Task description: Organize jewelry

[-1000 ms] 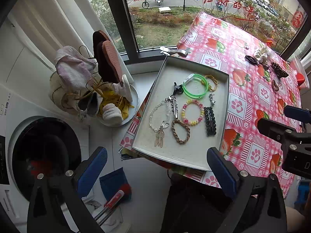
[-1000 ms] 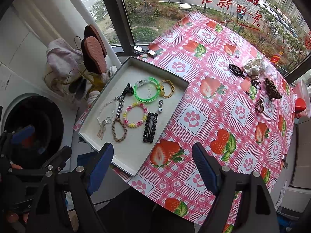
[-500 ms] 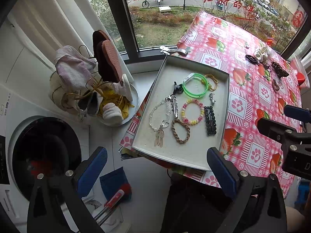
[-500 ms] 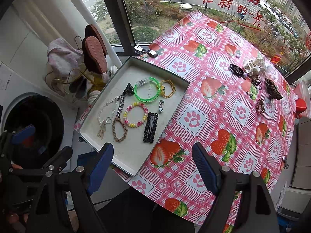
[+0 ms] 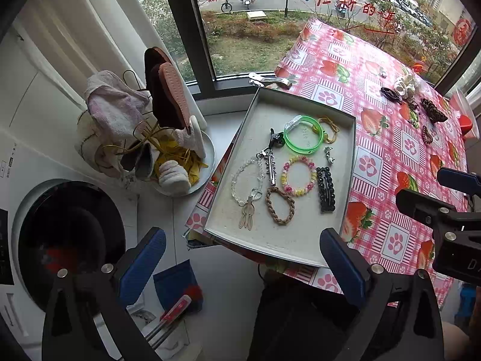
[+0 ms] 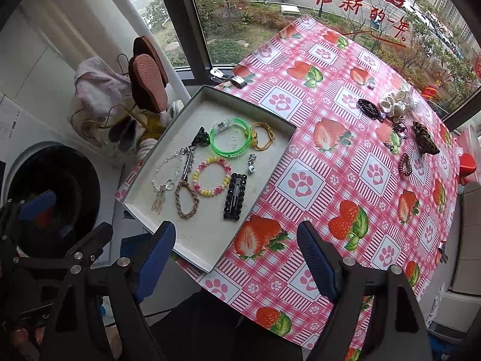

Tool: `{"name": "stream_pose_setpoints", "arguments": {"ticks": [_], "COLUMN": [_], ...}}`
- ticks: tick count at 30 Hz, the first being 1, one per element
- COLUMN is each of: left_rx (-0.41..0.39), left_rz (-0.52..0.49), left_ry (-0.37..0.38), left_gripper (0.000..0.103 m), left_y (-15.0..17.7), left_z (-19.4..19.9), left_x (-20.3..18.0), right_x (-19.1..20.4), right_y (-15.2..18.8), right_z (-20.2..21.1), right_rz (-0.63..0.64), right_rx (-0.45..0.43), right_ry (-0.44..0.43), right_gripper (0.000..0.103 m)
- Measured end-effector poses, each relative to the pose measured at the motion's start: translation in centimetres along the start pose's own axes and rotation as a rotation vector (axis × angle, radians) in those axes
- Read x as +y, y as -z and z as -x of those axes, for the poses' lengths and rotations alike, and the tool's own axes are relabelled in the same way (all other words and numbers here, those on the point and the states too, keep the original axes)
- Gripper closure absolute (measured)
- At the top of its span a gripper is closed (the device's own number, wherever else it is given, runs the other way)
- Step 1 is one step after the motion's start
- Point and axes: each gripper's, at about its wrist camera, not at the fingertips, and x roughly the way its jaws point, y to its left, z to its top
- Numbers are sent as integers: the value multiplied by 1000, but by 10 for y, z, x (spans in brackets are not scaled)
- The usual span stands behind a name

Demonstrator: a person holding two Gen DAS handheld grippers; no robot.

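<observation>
A shallow grey tray (image 5: 300,248) (image 6: 207,246) lies at the table's left edge. It holds a green bangle (image 5: 303,134) (image 6: 230,141), a pink and yellow bead bracelet (image 5: 298,175) (image 6: 212,177), a braided brown band (image 5: 279,205) (image 6: 186,200), a clear bead bracelet (image 5: 247,180), a black hair clip (image 5: 325,189) (image 6: 235,196) and a yellow cord (image 6: 263,136). More hair pieces lie at the far right: a black clip (image 6: 369,109), a white scrunchie (image 6: 395,105), a brown claw clip (image 6: 424,142). My left gripper (image 5: 240,264) and right gripper (image 6: 237,252) are open, empty, held above the near edge.
The table wears a pink strawberry cloth (image 6: 345,180). A washing machine door (image 5: 69,234) is at the left. A bowl of slippers and cloths (image 5: 168,162) sits by the window. A red object (image 6: 467,165) is at the right edge.
</observation>
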Motion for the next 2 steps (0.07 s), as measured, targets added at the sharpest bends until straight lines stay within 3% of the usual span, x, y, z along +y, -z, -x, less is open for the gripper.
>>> {"name": "stream_pose_setpoints", "arguments": {"ticks": [2], "left_rx": [3], "left_rz": [-1], "left_ry": [1], "left_gripper": [0], "left_y": [-1], "left_z": [0], "left_x": [0], "right_x": [2], "right_y": [2], "right_z": [-2], "right_rz": [0], "right_rx": [1], "right_ry": [-3], "right_gripper": [18]}}
